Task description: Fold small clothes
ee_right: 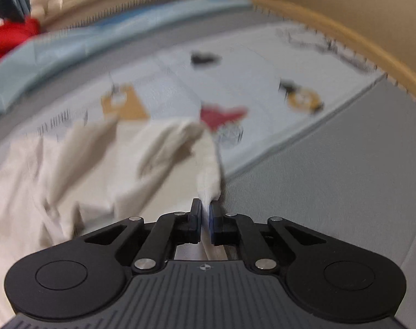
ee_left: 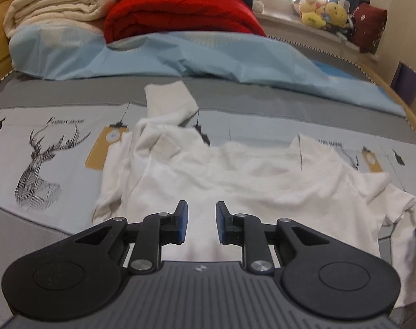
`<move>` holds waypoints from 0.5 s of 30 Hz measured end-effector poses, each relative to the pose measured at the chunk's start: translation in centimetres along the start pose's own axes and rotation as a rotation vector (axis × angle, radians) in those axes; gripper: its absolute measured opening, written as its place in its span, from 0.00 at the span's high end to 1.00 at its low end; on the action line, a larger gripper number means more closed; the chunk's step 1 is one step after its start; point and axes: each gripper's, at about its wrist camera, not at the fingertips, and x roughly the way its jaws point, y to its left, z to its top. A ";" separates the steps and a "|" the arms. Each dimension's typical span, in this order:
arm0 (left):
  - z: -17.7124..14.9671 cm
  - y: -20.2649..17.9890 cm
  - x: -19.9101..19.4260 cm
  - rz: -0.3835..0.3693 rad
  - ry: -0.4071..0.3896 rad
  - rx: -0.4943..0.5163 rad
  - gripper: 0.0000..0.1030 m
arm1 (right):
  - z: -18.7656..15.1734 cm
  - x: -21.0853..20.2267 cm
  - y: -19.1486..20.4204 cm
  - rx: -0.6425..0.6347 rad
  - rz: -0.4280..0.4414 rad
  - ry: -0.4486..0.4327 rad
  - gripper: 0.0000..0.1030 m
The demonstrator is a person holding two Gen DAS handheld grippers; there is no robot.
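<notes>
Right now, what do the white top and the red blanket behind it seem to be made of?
White top: looks like soft matte knit, maybe cotton; it rumples and drapes limply. Red blanket: seems a thick plush or fleece; its folds are rounded and puffy. Neither weave is clear enough to be sure.

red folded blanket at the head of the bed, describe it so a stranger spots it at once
Start at the grey printed bed sheet and look past the rumpled pale blue sheet. The thick red folded blanket sits there, beside the cream folded blanket; it is the only bright red bedding.
</notes>
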 end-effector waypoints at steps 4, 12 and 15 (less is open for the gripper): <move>0.7 1.1 0.5 -0.001 0.012 -0.022 0.77 | 4.7 -6.7 -1.2 -0.119 -0.083 -0.375 0.95; 1.8 2.2 0.8 -0.026 0.028 -0.054 0.77 | 3.0 -3.9 -6.5 -0.045 -0.130 -0.169 0.95; 2.0 2.3 1.1 -0.053 0.048 -0.069 0.77 | 0.5 -0.2 -11.7 0.253 -0.126 0.112 0.91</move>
